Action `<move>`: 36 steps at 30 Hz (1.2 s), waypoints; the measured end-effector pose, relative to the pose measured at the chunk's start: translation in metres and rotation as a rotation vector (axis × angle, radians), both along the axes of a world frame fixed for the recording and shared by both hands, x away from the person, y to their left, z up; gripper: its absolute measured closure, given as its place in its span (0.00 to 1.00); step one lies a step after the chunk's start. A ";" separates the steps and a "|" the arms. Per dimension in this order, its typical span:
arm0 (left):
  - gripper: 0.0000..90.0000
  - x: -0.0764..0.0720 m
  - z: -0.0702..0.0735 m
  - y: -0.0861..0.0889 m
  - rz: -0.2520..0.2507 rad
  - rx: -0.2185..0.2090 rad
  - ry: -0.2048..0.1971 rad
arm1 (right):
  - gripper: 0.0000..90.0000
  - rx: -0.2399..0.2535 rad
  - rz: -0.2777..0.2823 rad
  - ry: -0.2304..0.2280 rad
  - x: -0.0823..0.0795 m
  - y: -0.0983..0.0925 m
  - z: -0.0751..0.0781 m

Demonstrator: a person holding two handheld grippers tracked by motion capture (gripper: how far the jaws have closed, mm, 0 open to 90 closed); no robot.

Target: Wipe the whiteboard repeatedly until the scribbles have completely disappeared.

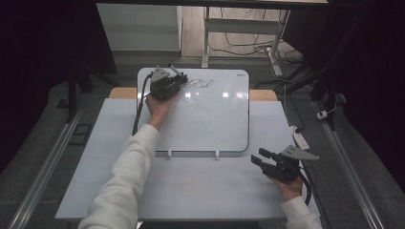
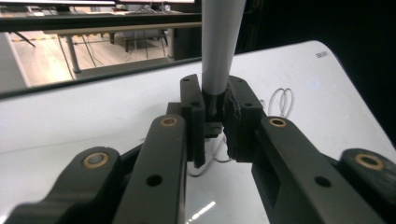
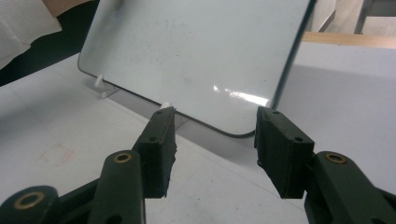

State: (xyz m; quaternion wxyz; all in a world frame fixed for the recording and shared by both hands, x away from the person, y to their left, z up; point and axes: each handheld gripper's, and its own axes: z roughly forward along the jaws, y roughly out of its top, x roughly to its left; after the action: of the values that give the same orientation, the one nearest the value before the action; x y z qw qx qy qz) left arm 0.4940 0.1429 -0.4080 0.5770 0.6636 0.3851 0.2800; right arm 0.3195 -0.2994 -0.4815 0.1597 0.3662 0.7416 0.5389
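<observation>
A slim grey marker pen (image 2: 218,46) stood clamped in the left hand-held gripper (image 1: 167,83), its tip on the white rounded-corner whiteboard (image 1: 205,119) near that board's far left corner, beside looping black scribbles (image 1: 200,84). The right hand-held gripper (image 1: 265,159) hovered with jaws apart and empty near the bench's (image 1: 200,191) right edge

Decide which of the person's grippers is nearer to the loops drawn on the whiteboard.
Left. The left gripper holds a marker right beside the loops at the whiteboard's far edge. The right gripper hovers off the near right corner, jaws empty.
</observation>
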 end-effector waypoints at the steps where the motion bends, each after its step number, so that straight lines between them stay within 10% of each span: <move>1: 0.87 0.000 0.001 0.007 0.016 -0.011 0.004 | 0.53 0.005 -0.002 0.003 0.000 -0.001 0.000; 12: 0.87 -0.006 -0.011 -0.007 -0.049 -0.006 0.002 | 0.52 0.003 -0.002 0.000 -0.001 -0.001 -0.001; 20: 0.87 -0.006 -0.006 0.040 0.052 -0.069 0.008 | 0.52 0.005 0.001 0.002 -0.001 -0.001 -0.001; 29: 0.87 -0.005 -0.011 -0.013 -0.038 -0.004 -0.019 | 0.52 0.002 0.005 0.001 -0.002 0.002 0.000; 36: 0.87 -0.009 -0.008 0.029 0.056 -0.033 -0.010 | 0.52 0.003 0.008 0.004 -0.001 0.002 -0.001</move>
State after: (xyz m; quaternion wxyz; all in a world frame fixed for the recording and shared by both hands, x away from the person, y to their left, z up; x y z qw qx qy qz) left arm 0.4847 0.1724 -0.4156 0.5817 0.6417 0.4050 0.2930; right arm 0.3181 -0.2975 -0.4827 0.1557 0.3647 0.7426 0.5397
